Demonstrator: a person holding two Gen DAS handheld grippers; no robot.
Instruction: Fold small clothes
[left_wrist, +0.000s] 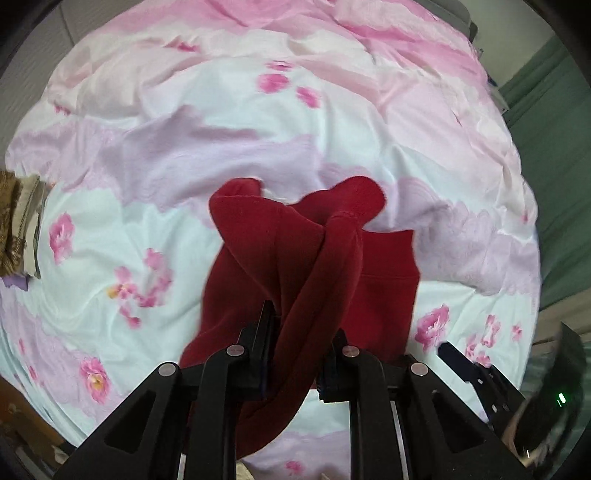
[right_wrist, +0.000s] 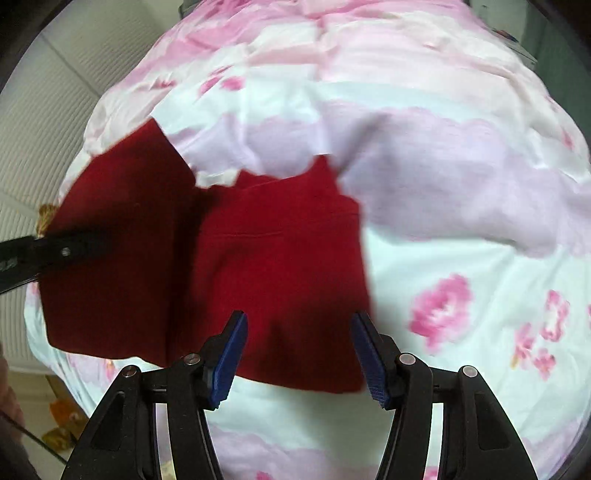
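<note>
The dark red knit garment (right_wrist: 280, 266) lies near the middle of the pink-and-white floral bedspread (right_wrist: 461, 192), well clear of its edges, with one portion lifted off the surface.

**Step in hand (judged):** carrying a gathered edge of the garment across to form a fold.

1. Keep the held edge taut and level so that the fabric does not twist; in the left wrist view it is already roped into a thick roll.
2. Lay the lifted part squarely over the flat part, aligning the edges before release.
3. Use the free gripper to pin the flat part against the bedspread.

**Tool state**

- Left gripper (left_wrist: 299, 347): jaws closed on the rolled edge of the garment, which runs between the fingers.
- Right gripper (right_wrist: 299, 354): jaws spread wide, blue pads (right_wrist: 231, 354) exposed, nothing held. It hovers just above the near edge of the flat part; contact cannot be determined.
</note>
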